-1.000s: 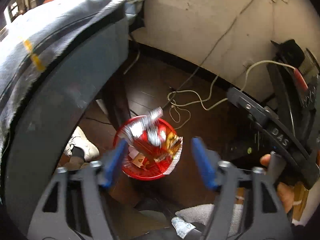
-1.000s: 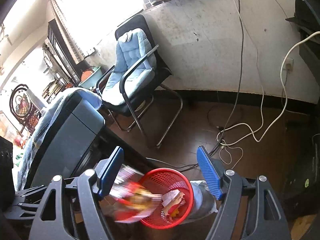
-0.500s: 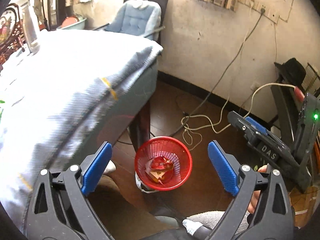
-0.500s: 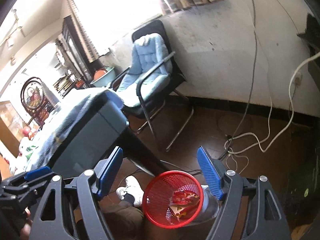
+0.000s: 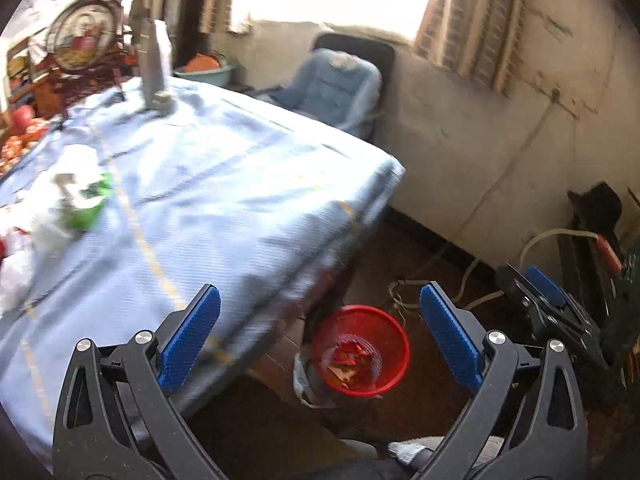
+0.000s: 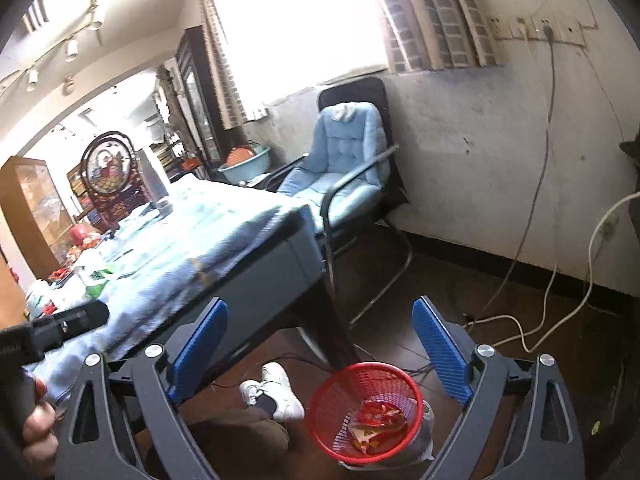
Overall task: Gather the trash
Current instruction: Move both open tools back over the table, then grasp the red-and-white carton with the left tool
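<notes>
Both tools are held up over the floor with nothing in them. The left gripper [image 5: 320, 324] has its blue pads spread wide, and the right gripper [image 6: 320, 344] stands just as far apart. Below and between the fingers of each sits the red basket [image 5: 394, 372] on the dark floor, by the table leg, with red and yellow wrappers [image 5: 352, 360] lying in its bottom; in the right wrist view the same basket [image 6: 332, 424] and wrappers [image 6: 378, 420] appear lower and nearer the right finger.

The left wrist view looks down onto the top of the table [image 5: 224, 200], ahead and to the left of its fingers, and there it catches what the other view barely shows: a green and white packet [image 5: 86, 204] and a white crumpled bag [image 5: 16, 264] near the far left edge, both smeared by motion blur. It also shows the right tool's blue-tipped body at its far right.

The right wrist view sees the table from the side instead, its grey edge just ahead of the left finger, plus a white shoe [image 6: 276, 392] on the floor between the fingers, the blue padded chair [image 6: 344, 164] straight ahead, and white cables [image 6: 560, 304] running off to the right. The dark body of the left tool pokes in at its left edge, with a bare hand [image 6: 36, 432] cut off by the frame.

What the table litter actually is, I cannot make out.
</notes>
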The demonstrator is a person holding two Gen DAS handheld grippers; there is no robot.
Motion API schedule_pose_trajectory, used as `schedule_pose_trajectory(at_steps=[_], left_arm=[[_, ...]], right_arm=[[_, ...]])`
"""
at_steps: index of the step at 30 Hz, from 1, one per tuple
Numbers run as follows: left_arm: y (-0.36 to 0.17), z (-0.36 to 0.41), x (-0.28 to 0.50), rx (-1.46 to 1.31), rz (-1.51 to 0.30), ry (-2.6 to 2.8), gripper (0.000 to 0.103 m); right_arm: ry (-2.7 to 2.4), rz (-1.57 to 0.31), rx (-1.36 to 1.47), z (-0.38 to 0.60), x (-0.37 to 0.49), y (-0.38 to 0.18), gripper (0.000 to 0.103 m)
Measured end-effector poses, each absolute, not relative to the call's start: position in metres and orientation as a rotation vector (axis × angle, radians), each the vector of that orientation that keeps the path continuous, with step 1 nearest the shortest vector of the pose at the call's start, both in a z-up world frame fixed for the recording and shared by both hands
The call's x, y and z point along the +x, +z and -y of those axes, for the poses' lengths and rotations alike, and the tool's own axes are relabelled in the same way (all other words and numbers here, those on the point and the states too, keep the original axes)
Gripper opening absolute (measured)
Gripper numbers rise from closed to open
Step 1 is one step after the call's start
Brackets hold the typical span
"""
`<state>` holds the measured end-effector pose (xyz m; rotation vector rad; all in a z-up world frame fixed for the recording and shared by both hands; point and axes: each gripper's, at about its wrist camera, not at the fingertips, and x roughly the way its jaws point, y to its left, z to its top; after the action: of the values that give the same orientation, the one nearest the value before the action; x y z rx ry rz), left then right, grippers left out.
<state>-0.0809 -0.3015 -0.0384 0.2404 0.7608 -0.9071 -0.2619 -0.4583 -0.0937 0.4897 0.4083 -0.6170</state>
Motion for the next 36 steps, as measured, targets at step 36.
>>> schedule_pose_trajectory(at_steps=[36], left_arm=[[-0.067,0.007,0.171,0.016,-1.050,-0.253,0.089]], right_arm=[[-0.139,-0.516,0.228,0.303,-0.079,-0.025,0.095]])
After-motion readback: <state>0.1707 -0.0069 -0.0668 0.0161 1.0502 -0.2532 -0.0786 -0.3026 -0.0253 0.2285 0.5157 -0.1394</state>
